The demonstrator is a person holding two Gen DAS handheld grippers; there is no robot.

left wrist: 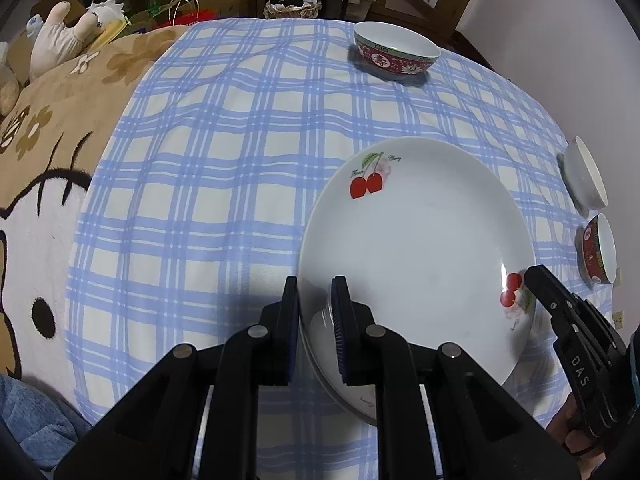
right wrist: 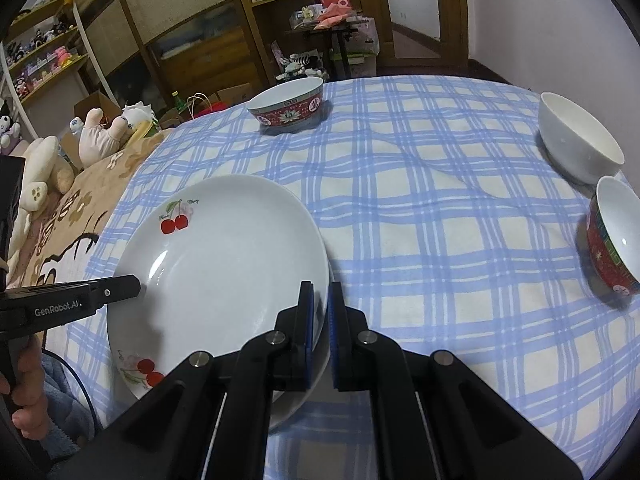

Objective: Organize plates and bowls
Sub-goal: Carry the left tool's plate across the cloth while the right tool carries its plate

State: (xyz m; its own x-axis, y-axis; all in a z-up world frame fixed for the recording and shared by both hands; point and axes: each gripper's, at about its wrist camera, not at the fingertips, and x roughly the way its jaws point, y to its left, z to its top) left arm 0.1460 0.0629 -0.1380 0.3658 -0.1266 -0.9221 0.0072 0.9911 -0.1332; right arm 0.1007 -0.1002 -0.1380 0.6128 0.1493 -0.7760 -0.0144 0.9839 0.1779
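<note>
two plates sit stacked at the lower centre of both views: the cherry plate (left wrist: 416,248) on top, and a second plate's rim (left wrist: 340,376) peeking out beneath it at the near edge. the left gripper (left wrist: 316,300) has its fingers close together astride the near-left rim, one pad outside and one over the plate; whether the pads actually press the rim i cannot tell. the right gripper (right wrist: 320,308) straddles the right rim the same way, narrow gap, contact unclear.

to do this well, i judge both grips should bite the same plate only, squeeze evenly, and lift level so the top plate doesn't slide off the lower one or drag the checked cloth (left wrist: 208,184).

further out, a red patterned bowl (right wrist: 286,106) stands at upper centre of the right view, a white bowl (right wrist: 580,144) at upper right, and another red bowl (right wrist: 616,236) at the right edge, all well apart from the plates.
</note>
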